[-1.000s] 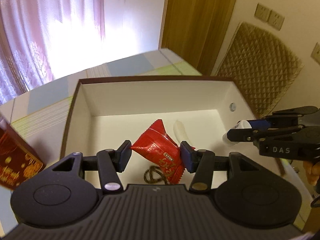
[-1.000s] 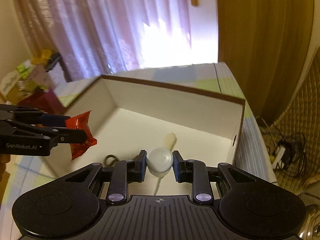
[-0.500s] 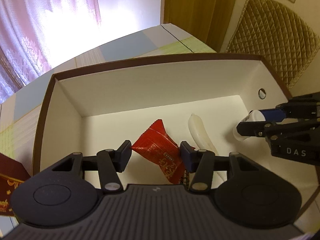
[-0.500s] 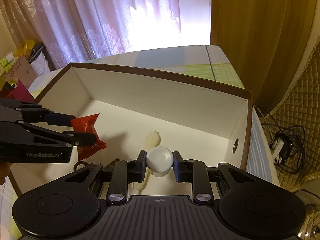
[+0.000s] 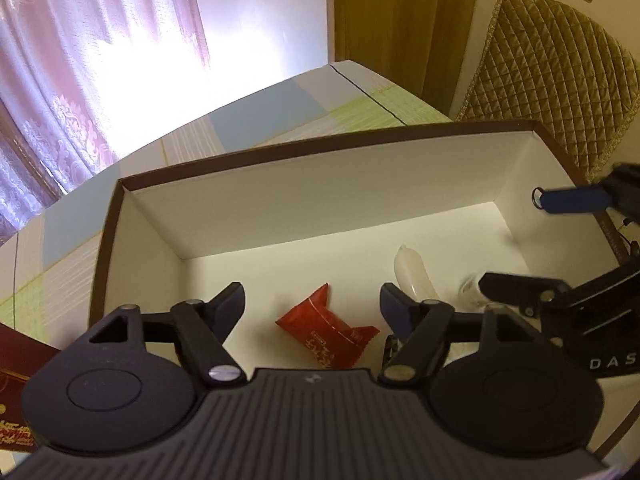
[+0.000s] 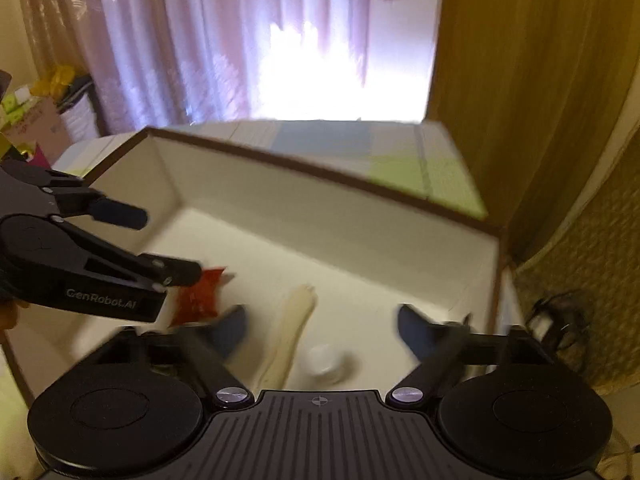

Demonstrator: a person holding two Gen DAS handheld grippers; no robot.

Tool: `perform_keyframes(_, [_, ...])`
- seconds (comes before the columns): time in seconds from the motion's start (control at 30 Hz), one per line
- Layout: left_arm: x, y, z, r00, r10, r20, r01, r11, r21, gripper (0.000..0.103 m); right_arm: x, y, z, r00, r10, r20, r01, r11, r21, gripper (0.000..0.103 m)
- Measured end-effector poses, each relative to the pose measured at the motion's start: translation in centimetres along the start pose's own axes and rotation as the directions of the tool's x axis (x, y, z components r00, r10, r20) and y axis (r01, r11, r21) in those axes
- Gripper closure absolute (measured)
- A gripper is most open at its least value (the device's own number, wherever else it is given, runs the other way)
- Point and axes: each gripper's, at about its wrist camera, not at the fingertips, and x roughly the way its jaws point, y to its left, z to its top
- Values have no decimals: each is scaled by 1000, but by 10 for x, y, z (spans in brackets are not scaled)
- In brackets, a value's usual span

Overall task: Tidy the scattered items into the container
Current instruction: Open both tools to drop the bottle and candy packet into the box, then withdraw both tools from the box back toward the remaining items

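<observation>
A brown-rimmed box (image 5: 280, 150) with white inner walls stands on the table. My left gripper (image 5: 311, 300) hangs open over it. On the box floor just below lies a red snack packet (image 5: 324, 332), touching neither finger. A cream tube (image 5: 414, 276) lies to its right. My right gripper (image 6: 320, 320) is open too. Beneath it is a small white bottle (image 6: 324, 360), blurred and free of the fingers. The right wrist view also shows the packet (image 6: 200, 294), the tube (image 6: 292, 328), the box rim (image 6: 320, 170) and the left gripper (image 6: 164, 242). The right gripper (image 5: 512, 240) enters the left wrist view from the right.
A dark looped item (image 5: 390, 350) lies in the box, mostly hidden behind a left finger. A dark red box (image 5: 16, 380) sits on the striped tablecloth (image 5: 260, 120) left of the container. A quilted chair back (image 5: 552, 80) and floor cables (image 6: 560, 320) are at the right.
Both grippers have opened. The red packet has dropped from the left gripper onto the box floor, and the white bottle has left the right gripper and is down in the box.
</observation>
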Motion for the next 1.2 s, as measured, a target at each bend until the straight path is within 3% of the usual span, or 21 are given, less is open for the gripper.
perform_keyframes(0.2, [-20,4,-1,1000,8,15,-8,1000,-13,19,-19,6,-3,1000,20,13,-20,1000,-11,11])
perform_keyframes(0.27, [-26,4,-2,1000,16,14,-16,1000,-10,16,-27,7,-6,1000,17,25,-17,1000,3,0])
perform_keyframes(0.53, [-55,-2,-11,998,54,34,-53,999,-12,6,-44,19,-12,1000,11,25,-12,1000,24,0])
perform_keyframes(1.2, [-137,-9,-61,996,77,56,-74,996,-46,5,-101,45,-43,996,-67,57,59,990,125,0])
